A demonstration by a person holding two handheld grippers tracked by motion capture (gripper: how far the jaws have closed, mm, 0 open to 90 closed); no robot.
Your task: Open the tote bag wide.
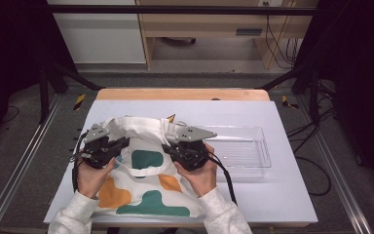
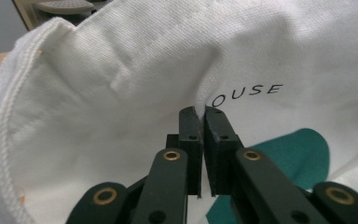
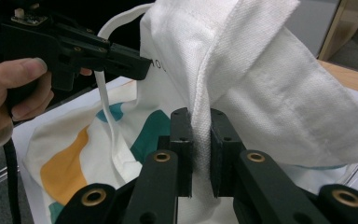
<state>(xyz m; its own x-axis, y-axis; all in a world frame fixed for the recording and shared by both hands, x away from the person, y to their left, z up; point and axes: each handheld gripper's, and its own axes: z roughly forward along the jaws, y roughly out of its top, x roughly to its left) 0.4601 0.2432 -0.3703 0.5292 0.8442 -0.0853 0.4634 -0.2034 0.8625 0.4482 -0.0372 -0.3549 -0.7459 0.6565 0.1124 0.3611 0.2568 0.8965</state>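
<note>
My right gripper (image 3: 200, 140) was clamped on a thick fold of the white bag (image 3: 261, 93), the cloth bunched between the two black pads and rising past them. I held it there so that side of the bag's mouth stayed lifted off the table. My left gripper (image 2: 201, 122) was pinched shut on a thin edge of the same bag (image 2: 121, 70), just beside the printed black letters, with only a sliver of fabric showing between the pads. With one grip on each side, I judged I was pulling the opening apart so something could go in.

From above, the bag (image 1: 146, 170) lay on the near half of the grey table (image 1: 282, 195), its green and orange patches facing up and its mouth turned away from me, raised between my two hands. A strap (image 3: 109, 121) hung loose below the left gripper. The clear tray (image 1: 260, 146) sat just to the right of the bag, near enough to reach.
</note>
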